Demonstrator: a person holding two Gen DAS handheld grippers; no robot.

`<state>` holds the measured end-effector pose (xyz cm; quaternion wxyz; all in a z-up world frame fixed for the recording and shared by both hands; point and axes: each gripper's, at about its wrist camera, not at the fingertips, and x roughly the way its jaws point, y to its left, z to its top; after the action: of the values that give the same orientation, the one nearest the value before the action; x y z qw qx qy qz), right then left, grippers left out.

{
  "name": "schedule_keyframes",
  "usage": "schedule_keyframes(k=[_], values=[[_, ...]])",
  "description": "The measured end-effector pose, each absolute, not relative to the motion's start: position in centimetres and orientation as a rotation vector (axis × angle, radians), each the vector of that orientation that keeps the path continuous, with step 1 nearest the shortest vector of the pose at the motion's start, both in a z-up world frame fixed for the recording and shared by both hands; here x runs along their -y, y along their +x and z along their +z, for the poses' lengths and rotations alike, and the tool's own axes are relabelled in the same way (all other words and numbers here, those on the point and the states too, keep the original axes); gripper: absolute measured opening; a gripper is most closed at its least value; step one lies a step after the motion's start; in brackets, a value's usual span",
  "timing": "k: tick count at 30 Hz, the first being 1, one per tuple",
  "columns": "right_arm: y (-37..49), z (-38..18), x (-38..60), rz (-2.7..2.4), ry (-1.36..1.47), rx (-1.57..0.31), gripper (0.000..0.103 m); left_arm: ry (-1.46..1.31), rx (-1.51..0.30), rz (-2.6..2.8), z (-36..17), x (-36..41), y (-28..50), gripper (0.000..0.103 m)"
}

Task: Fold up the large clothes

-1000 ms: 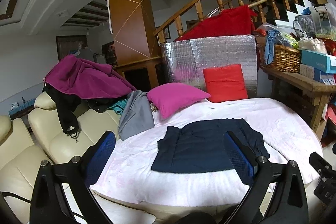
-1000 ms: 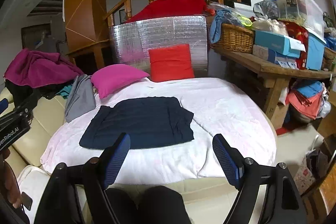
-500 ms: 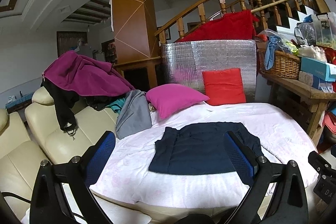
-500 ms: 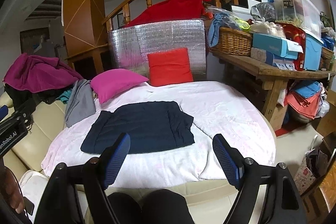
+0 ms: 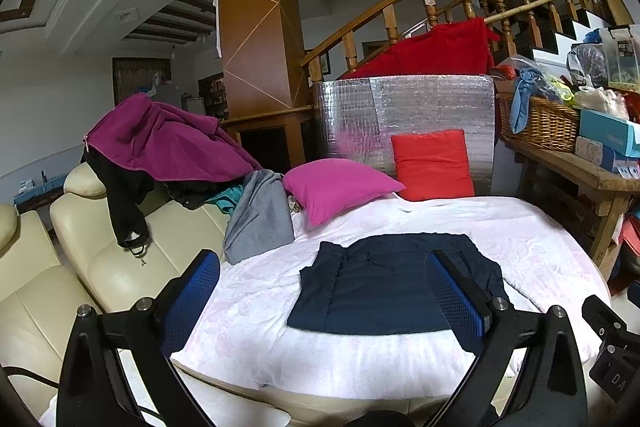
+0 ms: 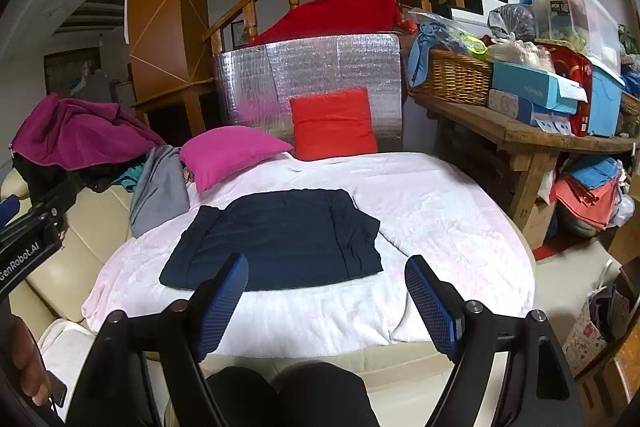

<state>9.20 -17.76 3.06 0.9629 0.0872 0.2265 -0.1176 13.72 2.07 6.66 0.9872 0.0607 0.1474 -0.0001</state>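
Left wrist view: the dark navy folded garment (image 5: 394, 285) lies flat on the pale pink quilted blanket (image 5: 532, 243), a compact rectangle near the blanket's front-centre. I'd call that piece done or 1 fold from done: side panels look turned in, edges roughly square, though the right edge still bunches a little in the right wrist view (image 6: 362, 239).

Left gripper (image 5: 320, 301) is released, jaws wide apart, nothing between the pads, hanging short of the blanket's front edge. Right gripper (image 6: 326, 301) same: released and empty, held clear in front of the blanket, not touching the navy garment.

What's left, judging by the pile: a grey garment (image 5: 260, 217) draped over the blanket's left edge, just beside the magenta cushion (image 5: 336, 189), plus a magenta fleece jacket (image 5: 160, 143) and a black garment (image 5: 120, 199) heaped on the cream leather sofa (image 5: 100, 267) further left of the blanket. None look folded. So roughly 1 item handled, at least 3 unfolded in sight. Likely next: move the navy piece aside, pull the next one onto the blanket.
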Motion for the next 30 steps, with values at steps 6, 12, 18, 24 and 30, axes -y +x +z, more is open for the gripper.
schedule_keyframes(k=[6, 12, 18, 24, 30], values=[[9.5, 3.3, 18.0, -0.237, 0.182, -0.458, 0.084, 0.115, -0.296, 0.004, 7.1, -2.2, 14.2, 0.102], [11.0, 3.8, 18.6, -0.227, 0.196, -0.459, 0.084, 0.117, -0.302, 0.019, 7.2, -2.3, 15.1, 0.102], [13.8, 3.5, 18.6, -0.203, 0.2, -0.478, 0.084, 0.108, -0.319, 0.056, 7.2, -2.8, 17.1, 0.102], [15.9, 2.9, 18.9, -0.212, 0.217, -0.488, 0.084, 0.107, -0.339, 0.061, 6.9, -2.5, 19.4, 0.102], [17.6, 2.5, 19.8, -0.228, 0.233, -0.494, 0.084, 0.117, -0.35, 0.042, 6.7, -1.4, 21.1, 0.102]])
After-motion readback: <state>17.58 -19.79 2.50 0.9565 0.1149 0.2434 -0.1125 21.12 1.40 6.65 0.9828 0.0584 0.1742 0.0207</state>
